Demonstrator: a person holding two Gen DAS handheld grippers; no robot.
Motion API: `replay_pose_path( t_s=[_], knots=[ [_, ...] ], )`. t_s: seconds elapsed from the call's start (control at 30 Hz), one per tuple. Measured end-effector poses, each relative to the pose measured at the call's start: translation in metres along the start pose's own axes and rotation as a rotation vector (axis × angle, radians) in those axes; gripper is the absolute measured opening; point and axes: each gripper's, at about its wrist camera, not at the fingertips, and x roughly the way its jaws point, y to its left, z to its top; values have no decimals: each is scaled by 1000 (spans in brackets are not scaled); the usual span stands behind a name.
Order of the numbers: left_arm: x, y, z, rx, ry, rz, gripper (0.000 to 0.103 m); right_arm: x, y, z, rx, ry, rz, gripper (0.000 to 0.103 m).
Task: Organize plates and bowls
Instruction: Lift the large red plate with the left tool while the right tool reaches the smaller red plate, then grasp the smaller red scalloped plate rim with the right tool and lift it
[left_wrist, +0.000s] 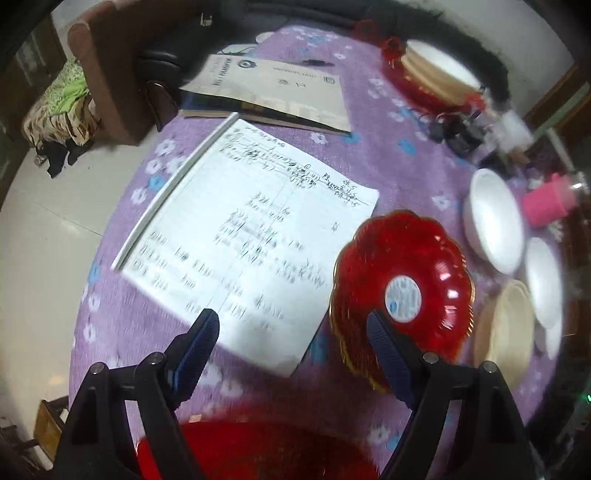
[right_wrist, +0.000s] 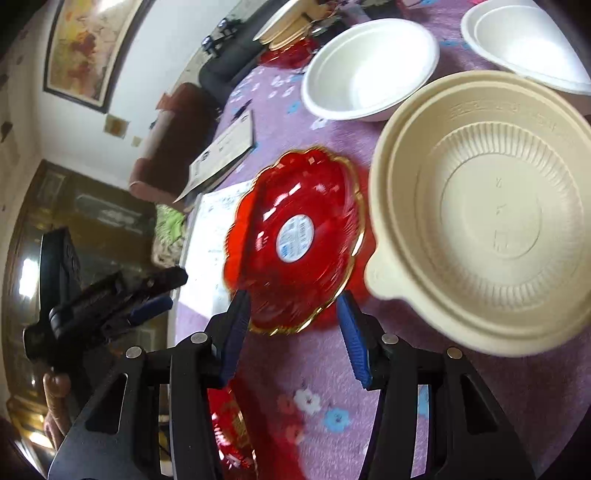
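Right gripper (right_wrist: 293, 332) – jaws apart, nothing between them, aimed at the red plate (right_wrist: 295, 240) at frame centre on the purple tablecloth (right_wrist: 406, 406). Left gripper (left_wrist: 291, 354) also spread wide and empty. Beige bowl (right_wrist: 487, 214) sits just right of the plate, white bowl (right_wrist: 369, 70) above. Best approach, I judge – take the near gilt rim squarely, pads across the edge, clear of the beige bowl's tab.

You've got the red scalloped plate (right_wrist: 295, 240), gold-rimmed, flat on the purple cloth, the beige ribbed bowl (right_wrist: 487, 218) just beside it, and two white bowls (right_wrist: 369, 70) upright beyond.
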Motion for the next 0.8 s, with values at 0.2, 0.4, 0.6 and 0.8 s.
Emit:
replay_pose_path(
  t_s=[0.2, 0.4, 0.6, 0.8],
  knots=[
    [24, -8, 14, -2, 45, 36, 82, 10, -10, 10, 46, 6, -33, 49],
    [42, -15, 17, -16, 81, -4, 82, 22, -21, 16, 83, 14, -45, 49],
    [54, -27, 14, 17, 99, -34, 80, 23, -21, 18, 59, -6, -43, 50],
    [56, -37, 13, 61, 73, -42, 44, 25, -20, 19, 10, -37, -69, 34]
  ],
)
